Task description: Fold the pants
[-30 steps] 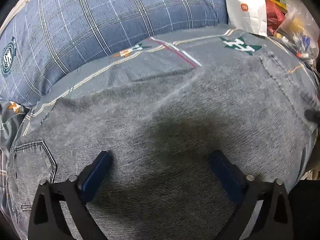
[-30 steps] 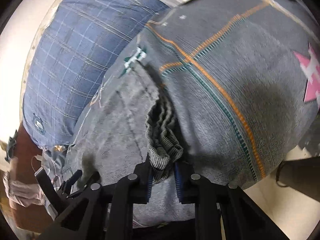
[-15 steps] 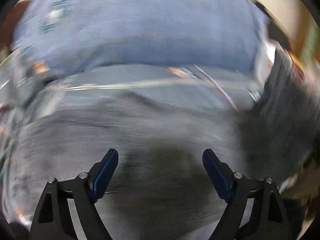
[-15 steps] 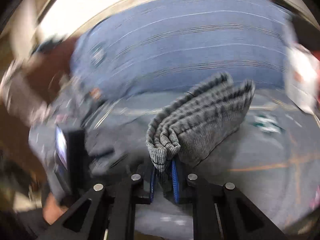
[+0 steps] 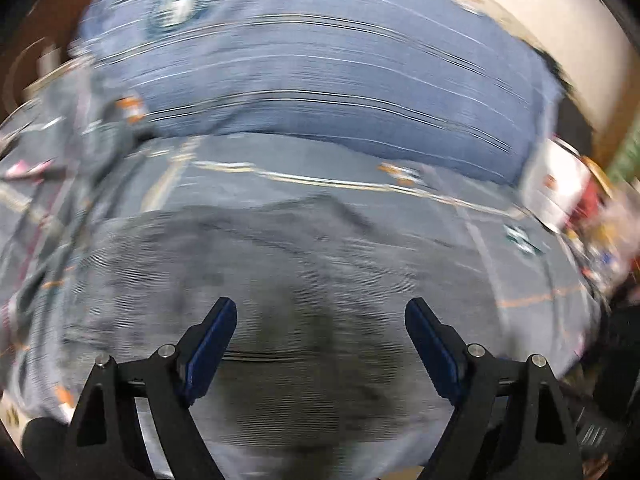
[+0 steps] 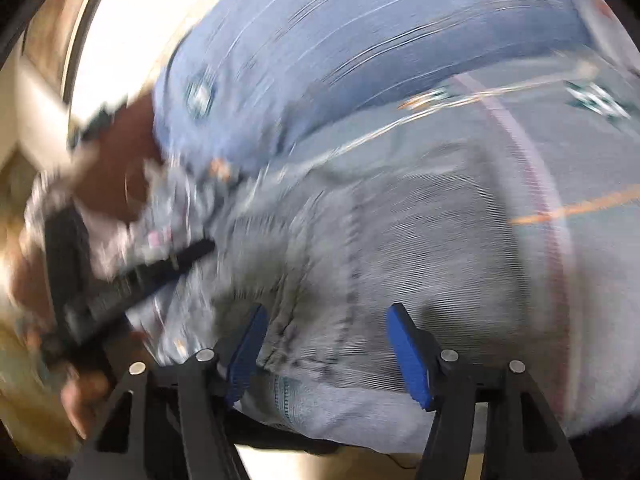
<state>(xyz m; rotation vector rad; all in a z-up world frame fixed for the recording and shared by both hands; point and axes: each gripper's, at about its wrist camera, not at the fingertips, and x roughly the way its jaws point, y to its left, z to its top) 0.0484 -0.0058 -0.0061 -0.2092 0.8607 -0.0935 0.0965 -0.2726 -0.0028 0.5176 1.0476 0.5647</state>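
Hovering wide over grey pants (image 5: 320,280), lower centre: left claw (image 5: 320,320), holding nothing. Opening above pants' seam: right claw (image 6: 324,320), pads not touching fabric.

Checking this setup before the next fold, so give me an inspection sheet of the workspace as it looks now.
Surface: patterned grey bedsheet.
Job's things: grey pants lying on the sheet, released.
Clutter: blurred bags and packets at the sheet's edge.
Grippers: left gripper open above the pants; right gripper opening, pads off the fabric.
Cables: nothing seen.
Surroundings: blue checked pillow; pale wall.
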